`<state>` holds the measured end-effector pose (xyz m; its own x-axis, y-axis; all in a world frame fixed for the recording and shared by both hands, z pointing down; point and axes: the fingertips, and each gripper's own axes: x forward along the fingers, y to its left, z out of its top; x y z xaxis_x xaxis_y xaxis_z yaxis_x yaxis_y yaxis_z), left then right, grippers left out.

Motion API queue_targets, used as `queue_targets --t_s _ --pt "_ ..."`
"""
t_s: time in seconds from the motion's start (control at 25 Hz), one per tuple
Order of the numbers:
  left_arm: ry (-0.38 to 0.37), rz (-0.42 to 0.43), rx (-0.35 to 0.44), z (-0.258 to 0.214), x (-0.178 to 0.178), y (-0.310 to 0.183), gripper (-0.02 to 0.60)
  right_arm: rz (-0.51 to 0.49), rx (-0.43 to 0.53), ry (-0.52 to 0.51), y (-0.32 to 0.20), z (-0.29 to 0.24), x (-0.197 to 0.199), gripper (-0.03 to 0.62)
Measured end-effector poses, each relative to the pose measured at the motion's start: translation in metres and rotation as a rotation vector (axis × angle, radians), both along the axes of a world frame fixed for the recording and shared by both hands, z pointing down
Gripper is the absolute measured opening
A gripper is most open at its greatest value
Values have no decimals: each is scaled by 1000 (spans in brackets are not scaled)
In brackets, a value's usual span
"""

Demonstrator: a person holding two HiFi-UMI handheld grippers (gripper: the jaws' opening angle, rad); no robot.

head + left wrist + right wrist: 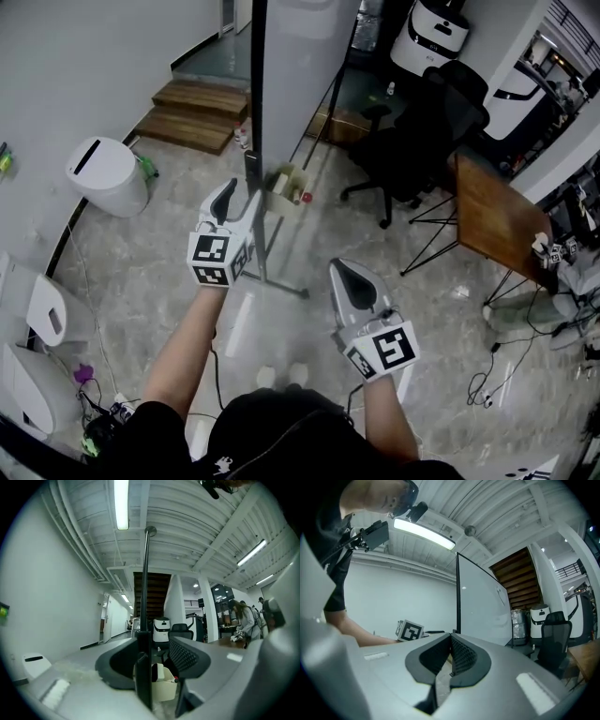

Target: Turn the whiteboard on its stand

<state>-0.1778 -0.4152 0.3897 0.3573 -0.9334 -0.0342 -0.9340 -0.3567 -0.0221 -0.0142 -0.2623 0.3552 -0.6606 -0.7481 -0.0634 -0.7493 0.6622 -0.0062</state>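
Note:
The whiteboard (300,66) stands edge-on ahead of me, and its white face (483,606) fills the middle of the right gripper view. My left gripper (240,199) is at the board's near dark frame edge (143,620). That edge runs up between its jaws, close to the left pad (123,660) and with a gap to the right pad (186,654), so the gripper is open. My right gripper (354,281) hangs lower and to the right, away from the board. It is shut with nothing in it (451,641).
A small beige tray (284,184) with markers hangs on the stand (267,267). A black office chair (422,131) and a wooden table (497,220) stand to the right. A white bin (108,173) and wooden steps (197,112) are to the left. Cables (492,375) lie on the floor.

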Motion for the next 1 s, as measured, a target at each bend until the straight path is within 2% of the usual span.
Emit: queue_targets --t_s 0.08,0.16,0.44,0.88,1.0 --pt "-7 -12 -13 2 -1 -19 245 -4 -4 1 -7 1 1 9" --pt "-15 -20 -28 6 0 -37 264 -3 -12 3 -13 3 3 9" --pt "-50 -69 -76 29 0 -75 264 8 -39 9 -22 15 15 9" --pt "-92 -76 -106 44 10 -104 264 50 -63 7 -24 24 38 9" --pt "-86 -91 -128 52 6 -108 238 62 -70 10 -19 27 42 9"
